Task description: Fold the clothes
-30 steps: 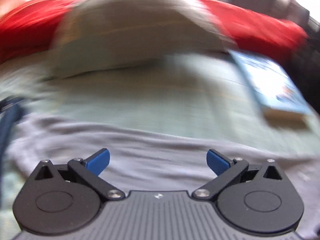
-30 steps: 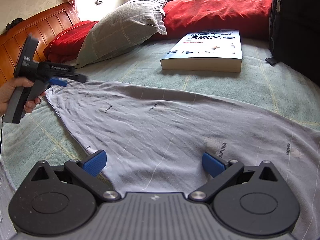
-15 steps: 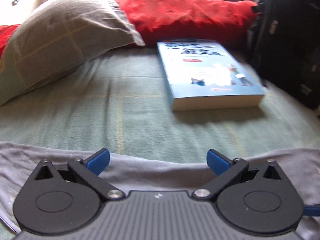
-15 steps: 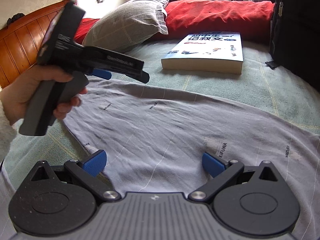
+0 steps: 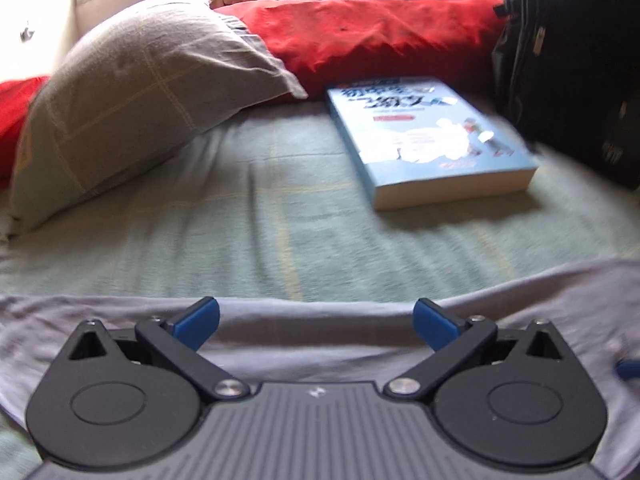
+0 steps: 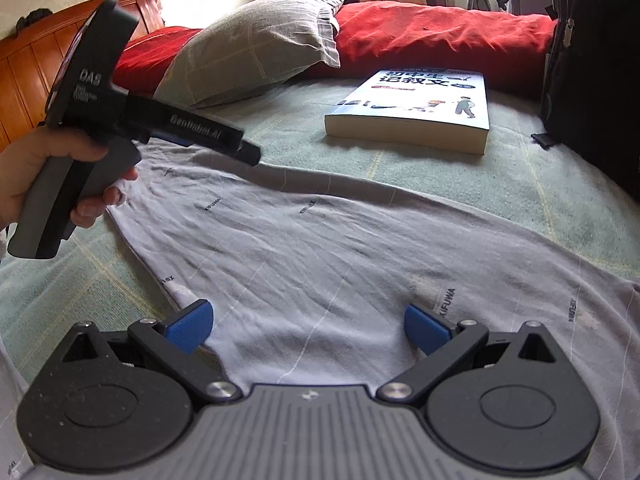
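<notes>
A pale lavender-grey garment [image 6: 320,248] with small printed words lies spread flat on the green bedspread. In the right wrist view my right gripper [image 6: 308,324] hovers open over its near edge, blue pads wide apart, nothing between them. My left gripper [image 5: 316,320] is open too, above the garment's far hem [image 5: 320,320]. The right wrist view shows the left gripper's body [image 6: 132,120] held by a hand [image 6: 48,176] over the garment's left corner.
A blue paperback book [image 6: 416,108] lies on the bedspread [image 5: 280,220] beyond the garment. A grey checked pillow [image 6: 260,44] and red bedding [image 6: 440,36] lie at the back. A black bag [image 6: 592,60] stands at the right, a wooden headboard [image 6: 24,72] at the left.
The left gripper has swung from the garment's far-left corner toward the middle of its far hem and risen slightly. The right gripper has stayed put. Both stayed open.
</notes>
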A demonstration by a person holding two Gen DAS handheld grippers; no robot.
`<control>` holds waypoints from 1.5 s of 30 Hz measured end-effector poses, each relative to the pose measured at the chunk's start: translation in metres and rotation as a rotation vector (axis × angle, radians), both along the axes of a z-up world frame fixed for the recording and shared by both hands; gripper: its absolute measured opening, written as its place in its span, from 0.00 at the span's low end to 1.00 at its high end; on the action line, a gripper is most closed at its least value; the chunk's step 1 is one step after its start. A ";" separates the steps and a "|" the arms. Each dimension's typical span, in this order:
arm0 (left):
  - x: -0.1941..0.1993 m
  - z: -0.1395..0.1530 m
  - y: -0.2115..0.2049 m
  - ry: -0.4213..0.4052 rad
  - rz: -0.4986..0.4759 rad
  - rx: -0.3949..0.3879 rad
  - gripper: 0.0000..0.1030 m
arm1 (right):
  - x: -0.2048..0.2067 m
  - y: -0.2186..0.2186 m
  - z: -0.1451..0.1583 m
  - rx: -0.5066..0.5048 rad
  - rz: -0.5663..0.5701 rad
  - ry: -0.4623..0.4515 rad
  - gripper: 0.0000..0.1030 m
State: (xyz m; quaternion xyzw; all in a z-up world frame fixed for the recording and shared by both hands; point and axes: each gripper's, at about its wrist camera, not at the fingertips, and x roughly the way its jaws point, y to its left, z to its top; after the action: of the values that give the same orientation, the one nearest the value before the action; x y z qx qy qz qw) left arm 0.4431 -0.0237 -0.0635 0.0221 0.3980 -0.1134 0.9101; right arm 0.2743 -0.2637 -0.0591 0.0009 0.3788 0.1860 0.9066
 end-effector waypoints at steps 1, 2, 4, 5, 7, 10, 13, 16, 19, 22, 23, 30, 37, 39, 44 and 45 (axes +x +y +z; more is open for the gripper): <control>0.001 -0.001 -0.001 0.023 -0.012 -0.051 0.99 | 0.000 0.000 0.000 -0.001 0.002 -0.003 1.00; 0.000 -0.003 -0.001 0.045 -0.026 -0.100 0.99 | 0.000 0.000 -0.001 -0.001 0.004 -0.006 1.00; -0.003 -0.004 -0.001 0.089 -0.044 -0.160 0.99 | -0.001 0.000 -0.001 -0.003 0.008 -0.012 1.00; -0.006 -0.004 0.000 0.105 -0.048 -0.171 0.99 | -0.001 0.000 -0.001 -0.003 0.011 -0.015 1.00; -0.020 -0.002 0.005 0.116 -0.073 -0.160 0.99 | -0.001 0.000 -0.001 -0.004 0.022 -0.023 1.00; -0.048 0.002 0.016 0.094 -0.098 -0.150 0.99 | 0.000 -0.001 -0.001 0.017 0.039 -0.031 1.00; -0.070 -0.003 0.030 0.092 -0.109 -0.182 0.99 | 0.003 -0.008 0.004 0.099 0.051 -0.023 1.00; -0.080 -0.011 0.042 0.101 -0.104 -0.201 0.99 | 0.006 -0.012 0.016 0.132 0.029 -0.024 1.00; -0.090 -0.008 0.046 0.078 -0.140 -0.193 0.99 | 0.011 -0.010 0.042 0.048 0.039 -0.086 1.00; -0.089 -0.012 0.047 0.066 -0.136 -0.196 0.99 | 0.031 -0.002 0.068 -0.091 0.036 -0.171 1.00; -0.087 -0.015 0.047 0.069 -0.131 -0.202 0.99 | 0.042 0.002 0.074 -0.119 0.038 -0.198 0.99; -0.088 -0.020 0.056 0.041 -0.127 -0.261 0.99 | 0.127 0.045 0.047 -0.234 0.117 -0.093 0.39; -0.087 -0.024 0.068 0.036 -0.115 -0.349 0.99 | 0.141 0.059 0.011 -0.224 0.204 -0.058 0.27; -0.088 -0.024 0.067 0.028 -0.125 -0.343 0.99 | 0.135 0.061 0.008 -0.218 0.229 -0.075 0.27; -0.090 -0.025 0.066 0.018 -0.129 -0.329 0.99 | 0.118 0.065 0.002 -0.261 0.281 -0.144 0.28; -0.090 -0.025 0.065 0.016 -0.130 -0.326 0.99 | 0.115 0.067 0.002 -0.274 0.285 -0.159 0.28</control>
State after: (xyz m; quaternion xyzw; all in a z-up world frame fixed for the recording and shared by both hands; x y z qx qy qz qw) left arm 0.3533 0.0414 -0.0884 -0.1012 0.3791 -0.2354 0.8892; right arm 0.3898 -0.1970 -0.0573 -0.1905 0.3240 0.2587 0.8898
